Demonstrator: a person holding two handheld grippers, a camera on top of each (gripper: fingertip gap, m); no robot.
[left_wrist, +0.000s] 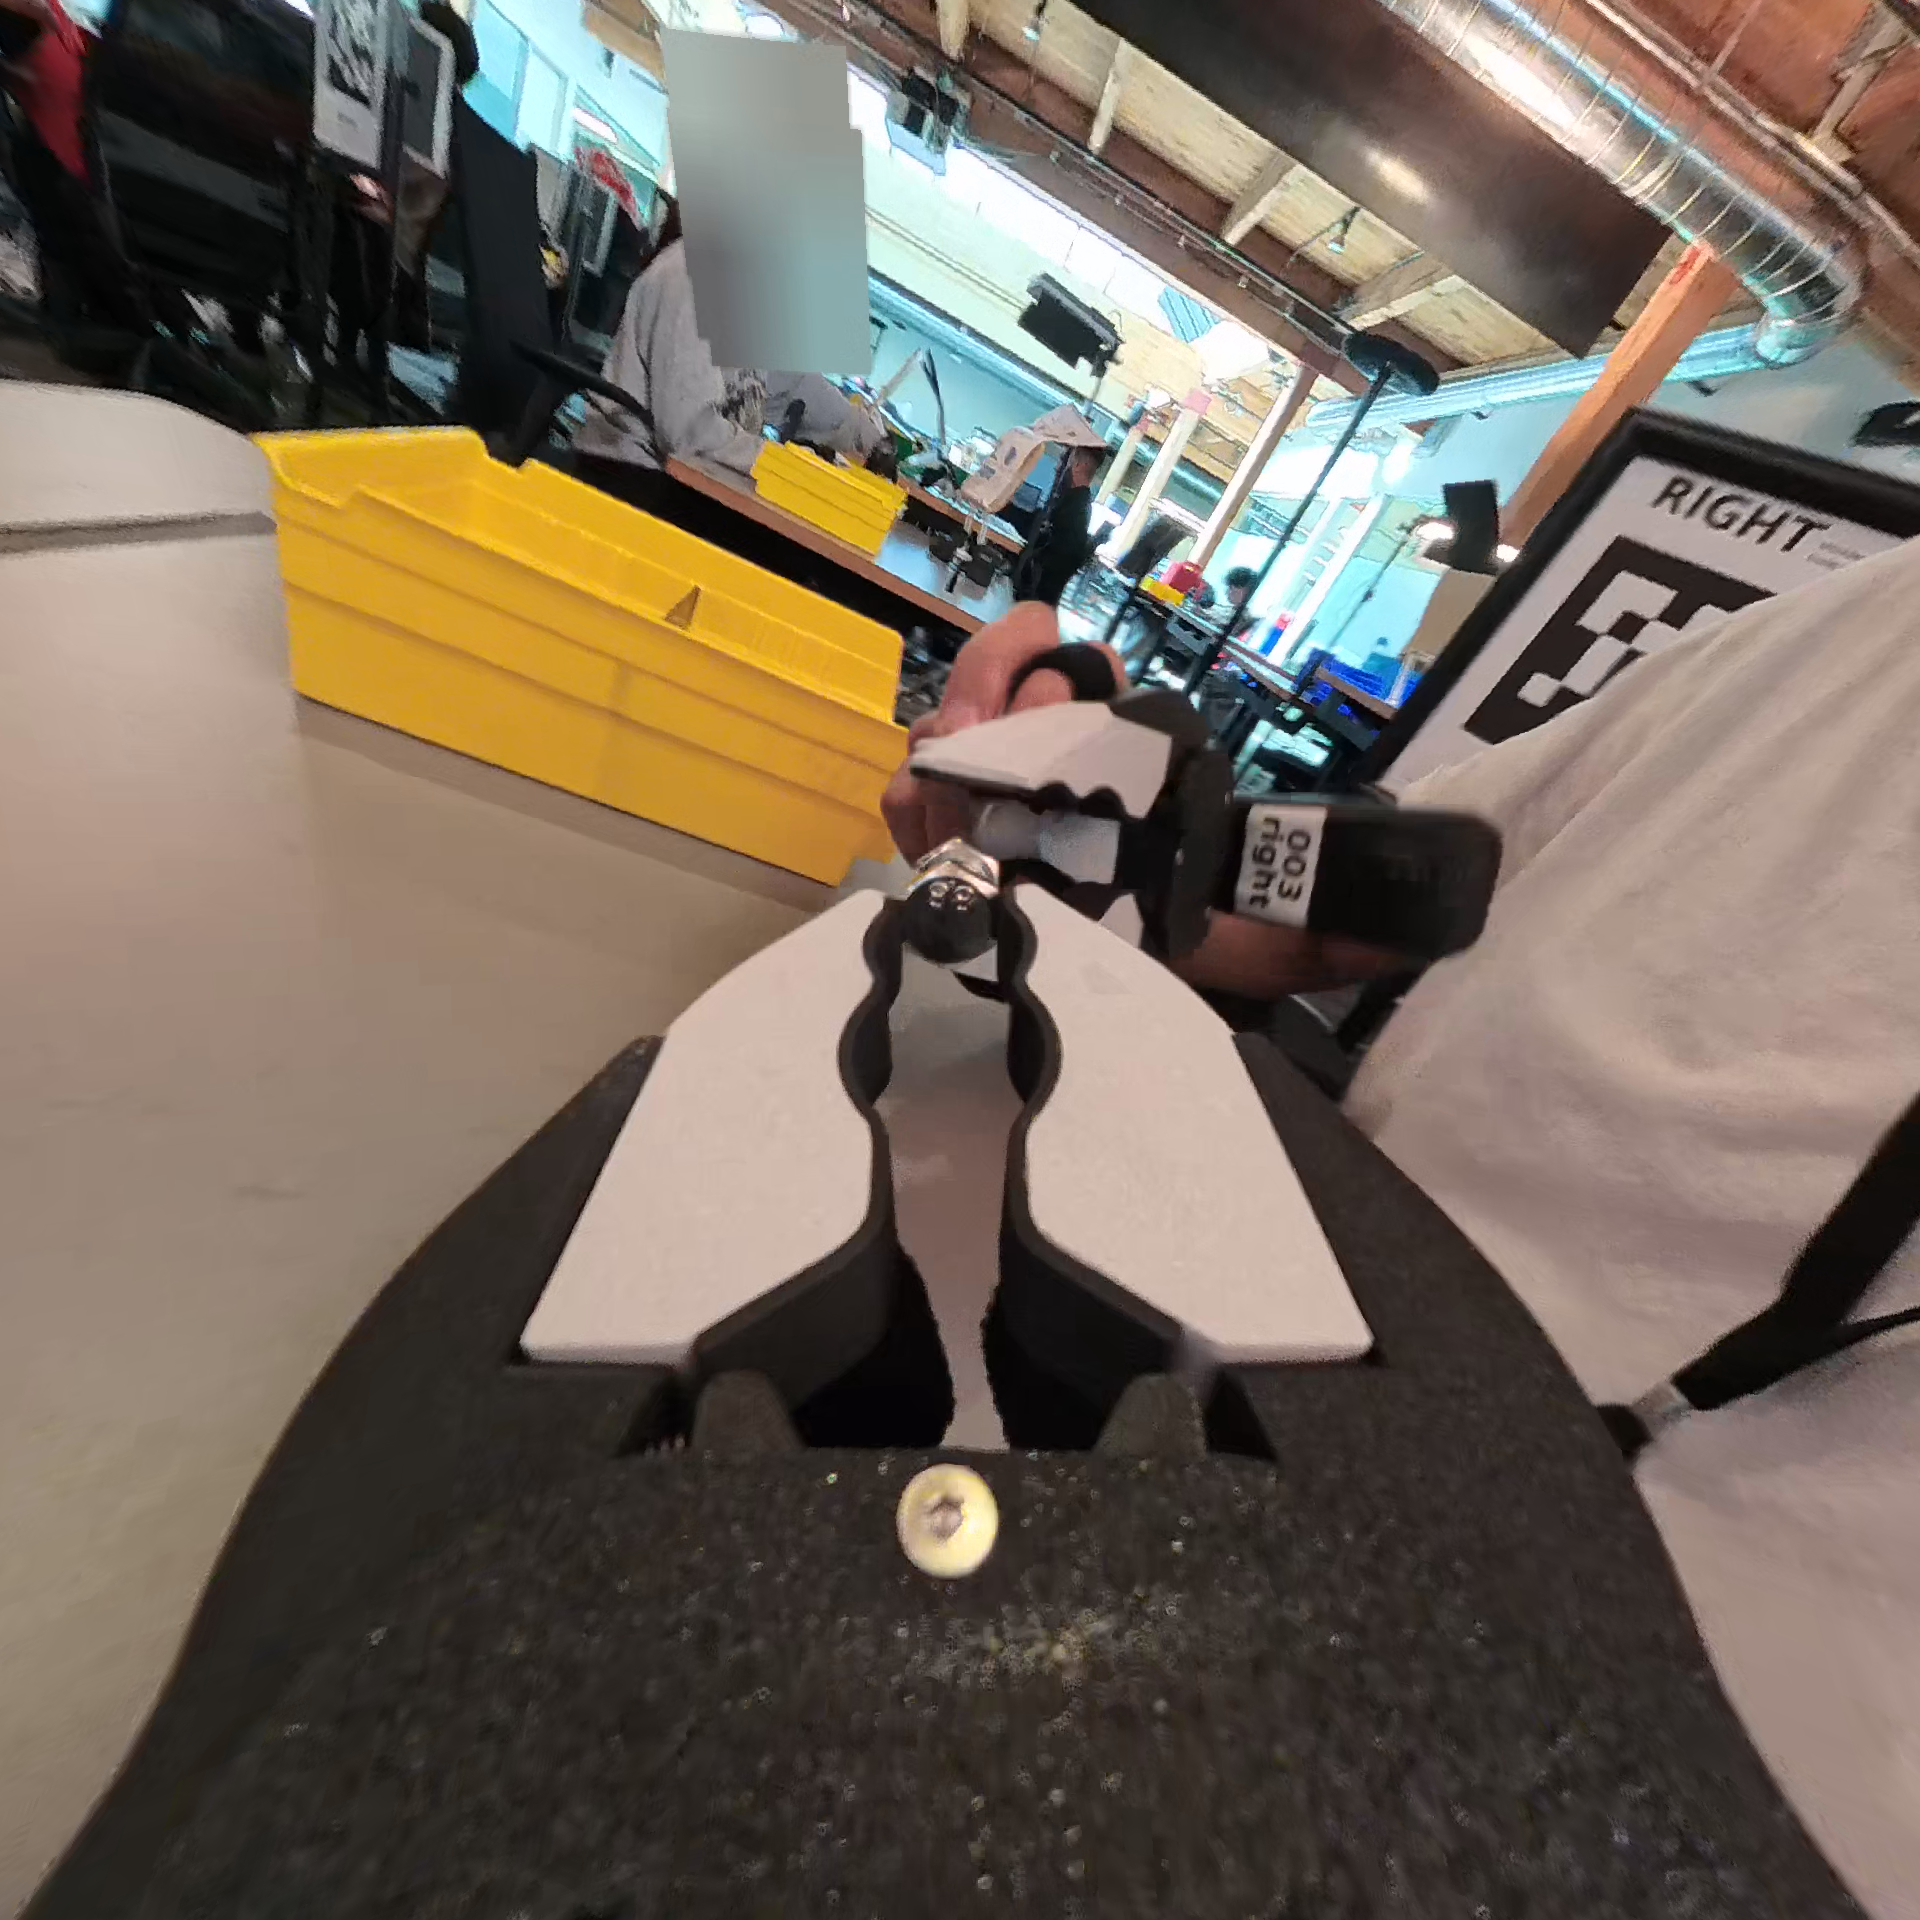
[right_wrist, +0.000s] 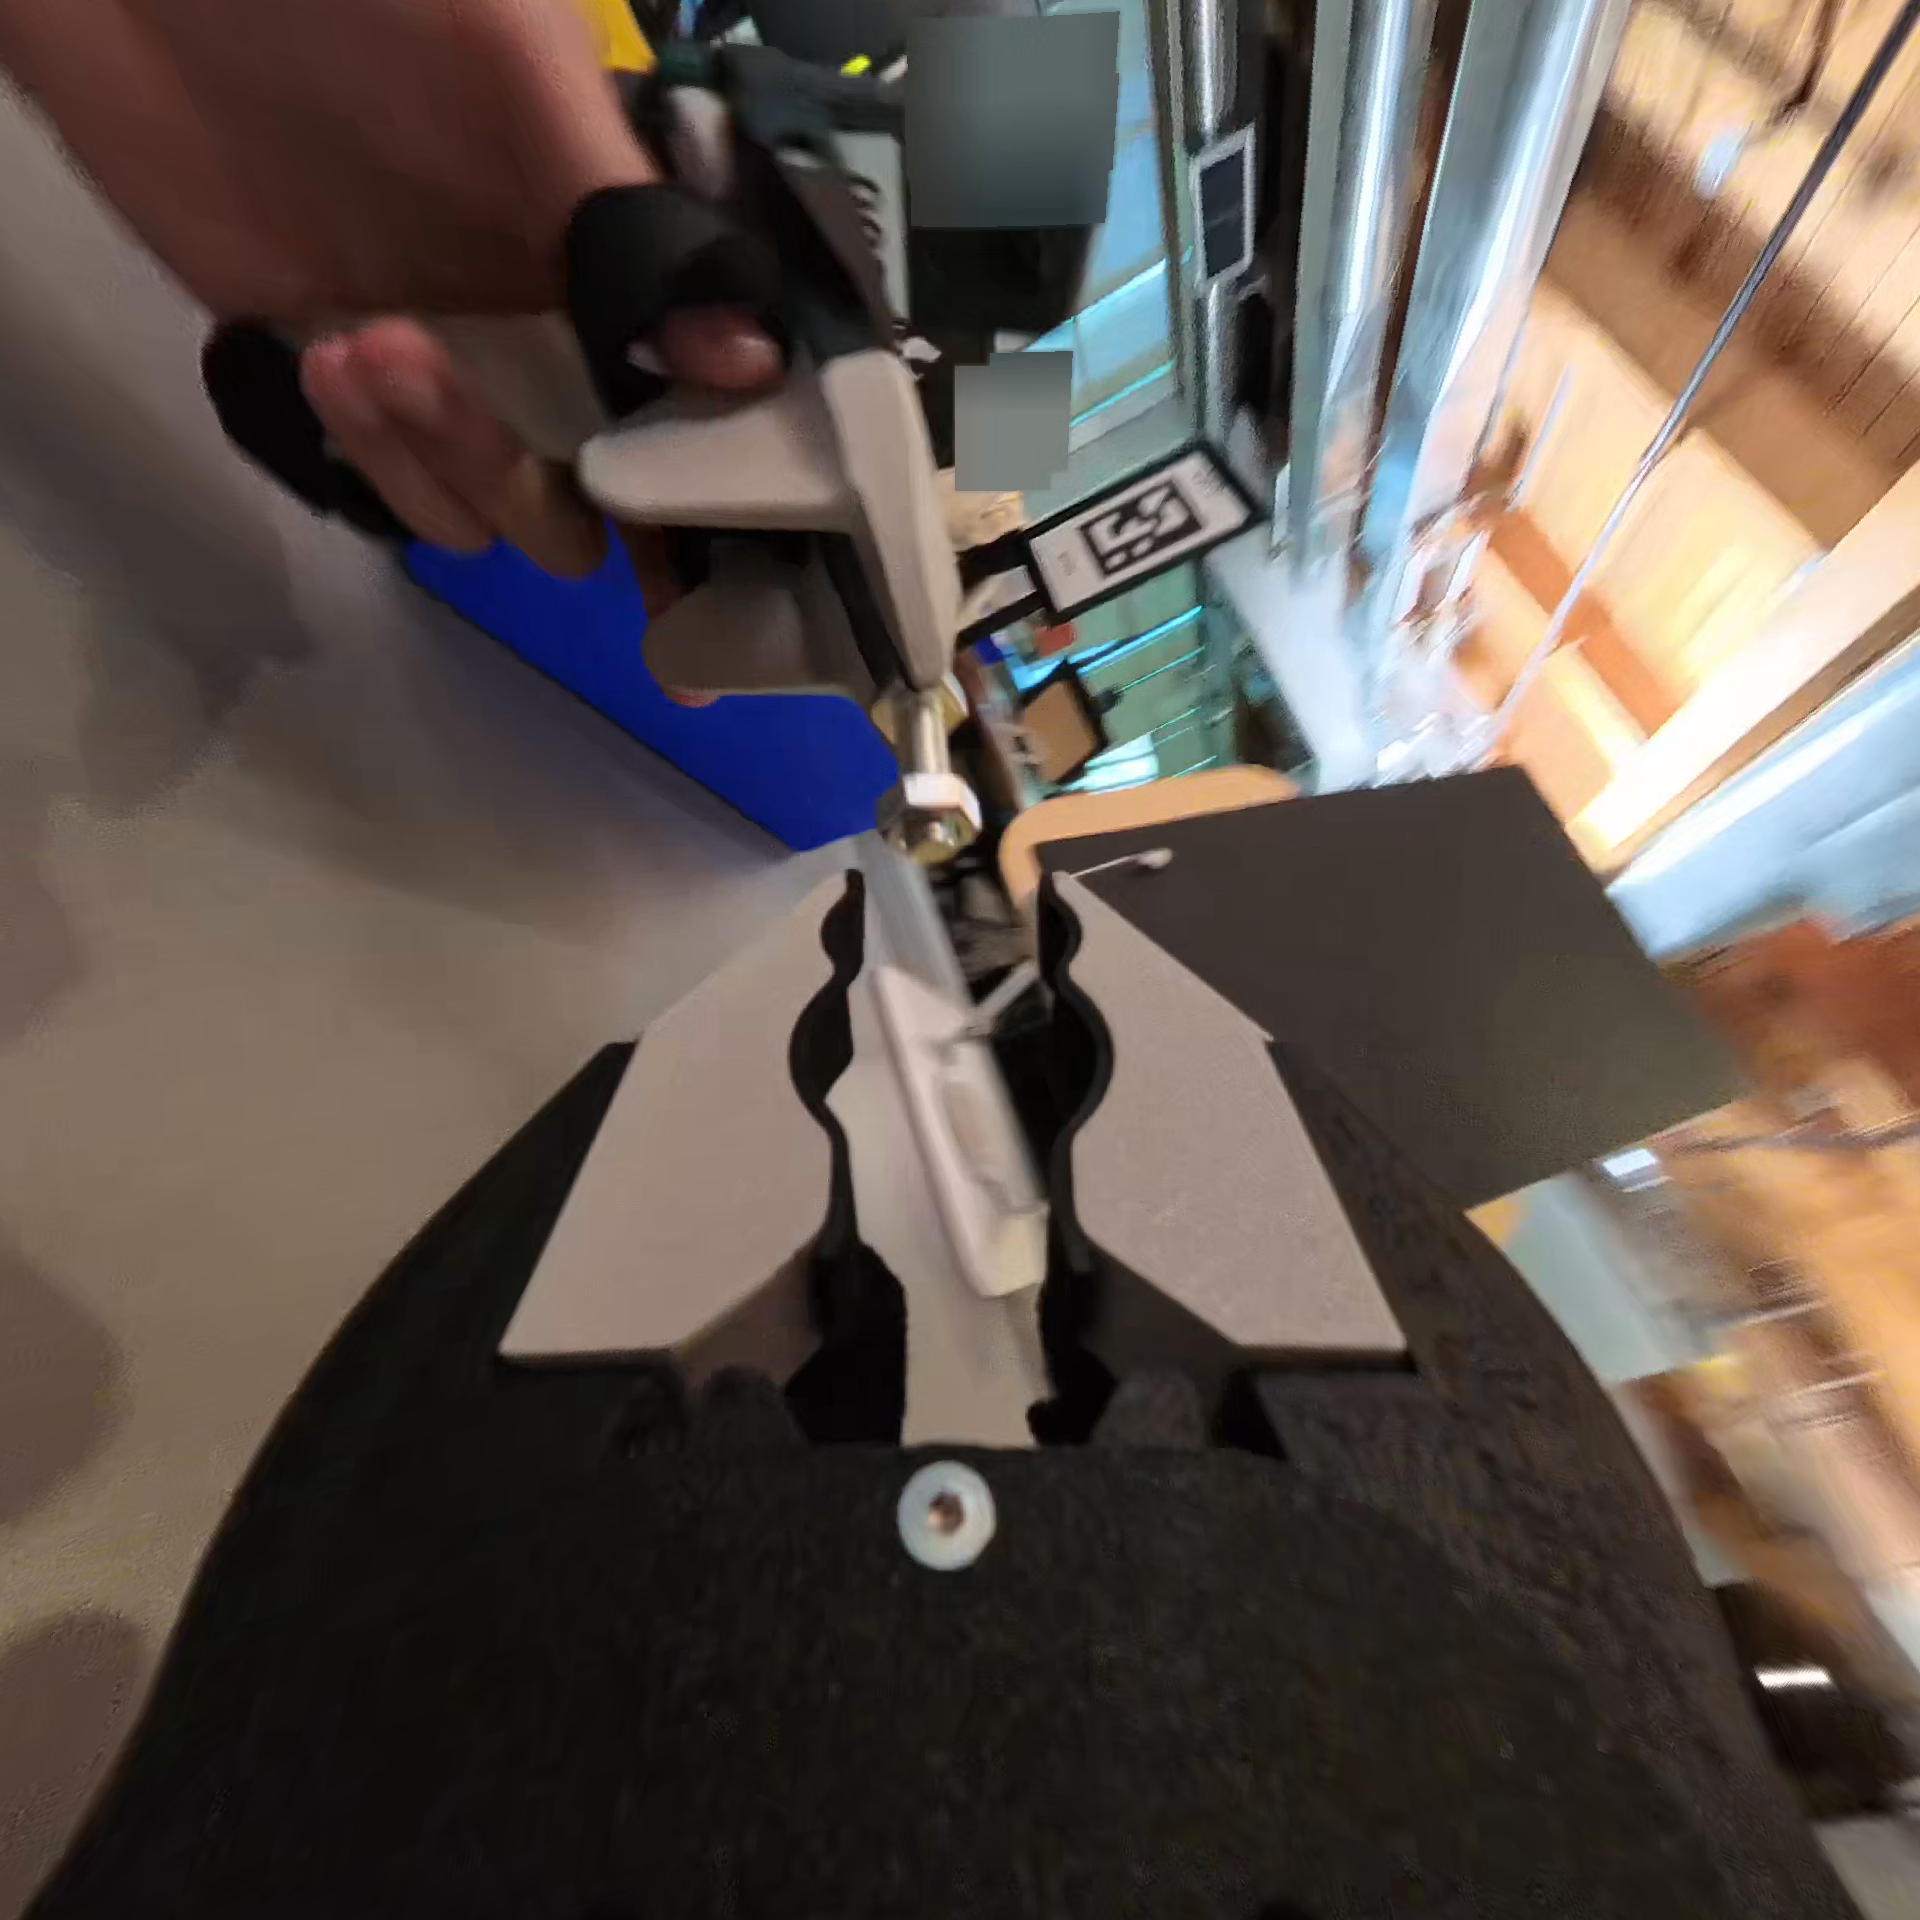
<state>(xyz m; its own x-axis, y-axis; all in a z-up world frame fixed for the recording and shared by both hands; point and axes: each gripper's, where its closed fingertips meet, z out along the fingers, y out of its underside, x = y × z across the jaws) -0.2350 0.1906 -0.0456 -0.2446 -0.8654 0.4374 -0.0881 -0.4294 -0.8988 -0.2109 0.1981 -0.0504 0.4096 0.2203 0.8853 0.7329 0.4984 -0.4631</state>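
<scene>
My left gripper (left_wrist: 948, 920) is shut on the round head of a silver bolt (left_wrist: 943, 925), held above the table. A silver hex nut (left_wrist: 951, 868) sits on the bolt's shaft just past my fingertips. My right gripper (left_wrist: 951, 795) comes in from the right with its jaws apart, its lower finger (left_wrist: 1039, 831) close beside the nut. In the right wrist view my right gripper (right_wrist: 951, 894) is open and nothing is pressed between its pads. The nut (right_wrist: 932, 816) and bolt (right_wrist: 920, 738) hang just beyond its tips, held by the left gripper (right_wrist: 914, 665).
A stack of yellow bins (left_wrist: 582, 644) stands on the beige table (left_wrist: 260, 1039) ahead on the left. A blue bin (right_wrist: 665, 644) lies behind the left gripper. A black board (right_wrist: 1403, 987) stands to the right. A white sleeve (left_wrist: 1610, 935) fills the right side. Both grippers' tips are close together, under 4 cm apart.
</scene>
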